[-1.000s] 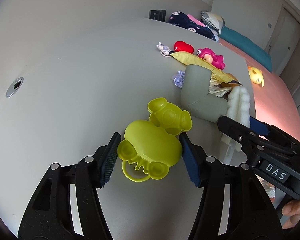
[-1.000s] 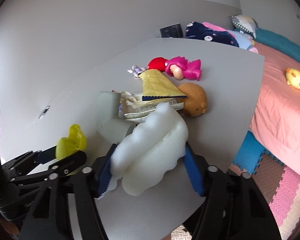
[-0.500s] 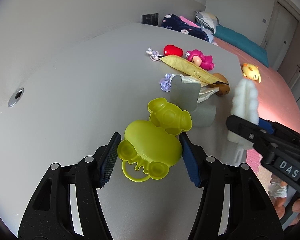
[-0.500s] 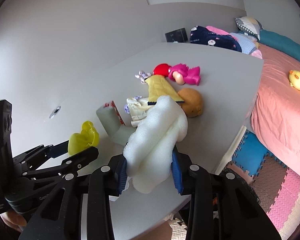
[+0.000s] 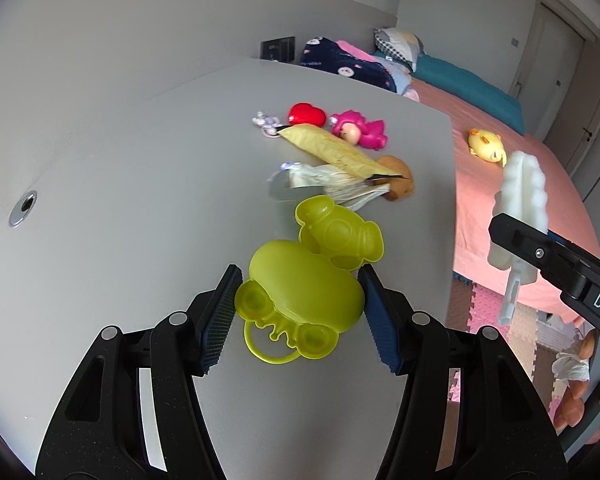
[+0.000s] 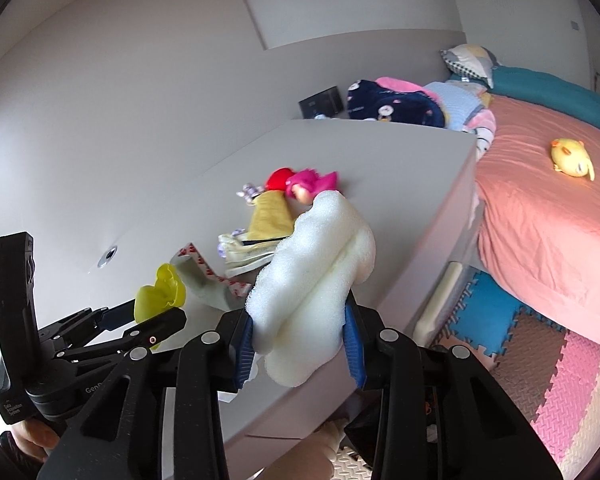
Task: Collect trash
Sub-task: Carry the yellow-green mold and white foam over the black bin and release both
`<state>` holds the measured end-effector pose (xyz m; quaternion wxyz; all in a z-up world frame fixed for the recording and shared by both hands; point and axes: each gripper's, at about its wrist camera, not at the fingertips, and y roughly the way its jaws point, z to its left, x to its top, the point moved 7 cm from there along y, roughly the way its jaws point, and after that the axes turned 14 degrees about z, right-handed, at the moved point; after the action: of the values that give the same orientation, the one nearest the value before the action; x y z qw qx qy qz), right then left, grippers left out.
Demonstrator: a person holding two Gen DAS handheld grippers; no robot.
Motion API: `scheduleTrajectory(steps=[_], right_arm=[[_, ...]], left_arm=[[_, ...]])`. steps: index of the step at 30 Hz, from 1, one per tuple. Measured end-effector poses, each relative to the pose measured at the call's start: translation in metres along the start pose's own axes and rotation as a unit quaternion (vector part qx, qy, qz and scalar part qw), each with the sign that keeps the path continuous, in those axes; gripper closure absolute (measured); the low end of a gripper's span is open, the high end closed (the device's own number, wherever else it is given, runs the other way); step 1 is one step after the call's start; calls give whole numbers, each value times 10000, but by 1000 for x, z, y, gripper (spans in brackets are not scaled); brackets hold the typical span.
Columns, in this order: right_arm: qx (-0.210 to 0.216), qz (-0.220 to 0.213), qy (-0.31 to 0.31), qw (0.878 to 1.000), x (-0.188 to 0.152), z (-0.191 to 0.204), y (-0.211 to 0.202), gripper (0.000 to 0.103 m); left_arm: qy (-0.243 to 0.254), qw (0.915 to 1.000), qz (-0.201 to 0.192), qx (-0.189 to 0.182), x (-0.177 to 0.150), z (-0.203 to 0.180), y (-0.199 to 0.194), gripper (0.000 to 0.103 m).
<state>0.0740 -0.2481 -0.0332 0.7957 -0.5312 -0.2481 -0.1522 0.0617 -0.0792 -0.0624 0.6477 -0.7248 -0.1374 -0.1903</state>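
Note:
My right gripper (image 6: pixel 300 342) is shut on a white foam piece (image 6: pixel 316 276) and holds it in the air past the table's right edge; the foam also shows in the left wrist view (image 5: pixel 520 208). My left gripper (image 5: pixel 298 304) is shut on a yellow-green bear-shaped toy case (image 5: pixel 300 280), open like a clamshell, just above the grey table (image 5: pixel 120 160). On the table lie a yellow wrapper (image 5: pixel 332 148), crumpled paper (image 5: pixel 332 184) and a grey strip with red-printed tape (image 6: pixel 208 276).
Toys lie on the table: a red heart (image 5: pixel 306 114), a pink doll (image 5: pixel 358 132), a brown plush (image 5: pixel 398 176), a small purple trinket (image 5: pixel 266 122). A pink bed (image 6: pixel 548 200) with a yellow plush (image 6: pixel 572 158) stands to the right. Foam mats (image 6: pixel 540 360) cover the floor.
The right gripper closed on the foam, lifted it off the table and carried it right, past the edge. The grey strip tipped over. The left gripper kept its hold on the toy case.

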Motion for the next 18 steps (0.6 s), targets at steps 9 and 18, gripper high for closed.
scheduleTrajectory(steps=[9, 18], right_arm=[[-191, -160, 308, 9992, -4, -40, -23, 64], [-466, -326, 622, 9964, -13, -80, -51, 63]], left_arm=[[335, 9993, -29, -170, 10, -41, 0, 44], [770, 9962, -10, -406, 16, -90, 5, 44]])
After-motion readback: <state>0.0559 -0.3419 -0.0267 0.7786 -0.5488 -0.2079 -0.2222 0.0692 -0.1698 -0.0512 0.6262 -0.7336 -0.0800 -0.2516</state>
